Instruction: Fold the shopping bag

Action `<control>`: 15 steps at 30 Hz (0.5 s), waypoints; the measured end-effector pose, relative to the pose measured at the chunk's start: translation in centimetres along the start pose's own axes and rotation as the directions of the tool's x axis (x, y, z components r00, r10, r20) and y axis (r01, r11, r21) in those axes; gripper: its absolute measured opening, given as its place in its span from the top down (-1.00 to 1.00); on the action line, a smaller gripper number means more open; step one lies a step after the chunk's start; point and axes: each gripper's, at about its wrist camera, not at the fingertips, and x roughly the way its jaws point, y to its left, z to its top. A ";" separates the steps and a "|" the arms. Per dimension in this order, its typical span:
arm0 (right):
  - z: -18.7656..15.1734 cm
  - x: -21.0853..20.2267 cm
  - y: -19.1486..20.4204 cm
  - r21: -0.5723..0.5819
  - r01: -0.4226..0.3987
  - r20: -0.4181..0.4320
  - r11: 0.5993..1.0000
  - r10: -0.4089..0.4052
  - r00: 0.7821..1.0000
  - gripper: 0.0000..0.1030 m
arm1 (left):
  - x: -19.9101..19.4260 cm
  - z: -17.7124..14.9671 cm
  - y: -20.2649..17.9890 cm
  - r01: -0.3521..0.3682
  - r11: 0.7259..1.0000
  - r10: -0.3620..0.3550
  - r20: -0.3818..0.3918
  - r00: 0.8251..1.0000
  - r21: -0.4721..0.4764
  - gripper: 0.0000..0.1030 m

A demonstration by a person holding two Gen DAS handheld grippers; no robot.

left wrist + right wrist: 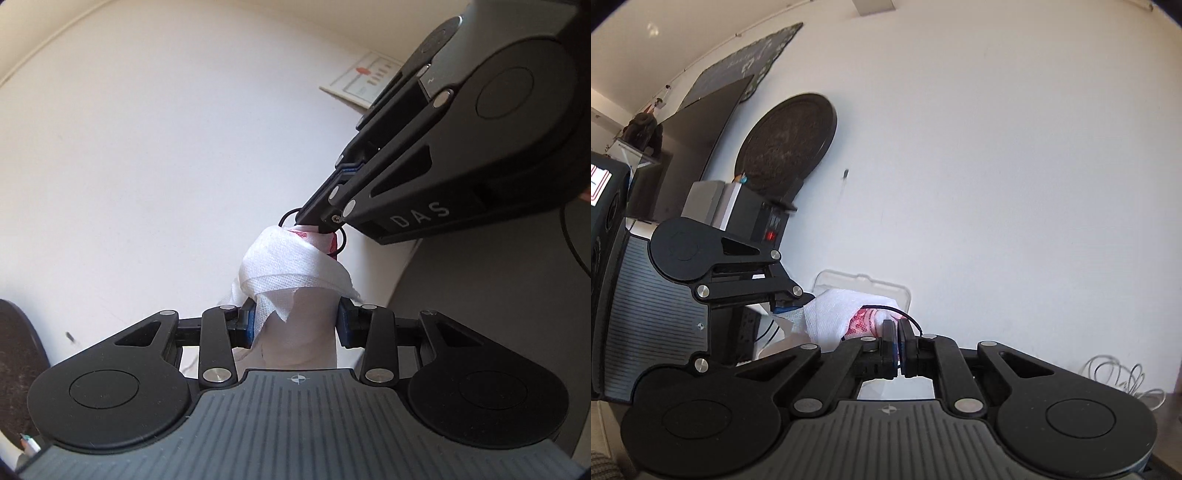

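Note:
The shopping bag (295, 266) is a white non-woven bundle with a red print at its far end, rolled up tight and held up in the air. My left gripper (297, 325) is shut on the roll, a blue pad pressing on each side. My right gripper (321, 225) comes in from the upper right and meets the roll's far end. Its jaws are pinched on a thin black elastic loop (286, 218) that circles that end. In the right wrist view the loop (905, 315) runs from the bag (831, 310) into my right gripper (898, 343); my left gripper (796, 314) holds the roll from the left.
A white wall fills both views. A black round disc (786, 147) leans on it above a black box with a red switch (768, 221). A clear plastic box (864, 288) stands behind the bag; a white cable coil (1119, 373) lies at the right. A printed card (365, 79) hangs on the wall.

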 end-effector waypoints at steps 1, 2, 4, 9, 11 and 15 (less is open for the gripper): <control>-0.1 -0.2 0.1 0.003 0.019 0.040 1.000 -0.019 0.999 0.80 | -0.2 0.4 0.1 -0.018 1.000 0.019 0.015 1.000 -0.017 0.21; -0.1 -0.3 0.1 0.014 0.032 0.068 0.999 -0.032 0.997 0.80 | -0.4 0.8 0.2 -0.032 0.999 0.033 0.027 0.999 -0.037 0.21; 0.0 -0.2 -0.4 0.078 0.041 0.107 0.996 -0.050 0.993 0.80 | -0.6 1.6 0.7 -0.034 0.994 0.038 0.035 0.999 -0.101 0.21; 2.5 1.2 -3.9 0.292 -0.045 -0.003 0.955 0.048 0.999 0.78 | -0.9 2.3 2.3 0.056 0.963 -0.055 0.008 0.998 -0.265 0.20; 3.7 2.1 -5.3 0.351 -0.082 -0.089 0.933 0.120 0.989 0.66 | -1.1 2.1 3.2 0.105 0.931 -0.113 -0.005 0.994 -0.350 0.20; 5.0 4.2 -8.1 0.519 -0.140 -0.216 0.844 0.287 0.933 0.28 | -1.6 1.9 4.1 0.118 0.886 -0.147 -0.031 0.989 -0.448 0.20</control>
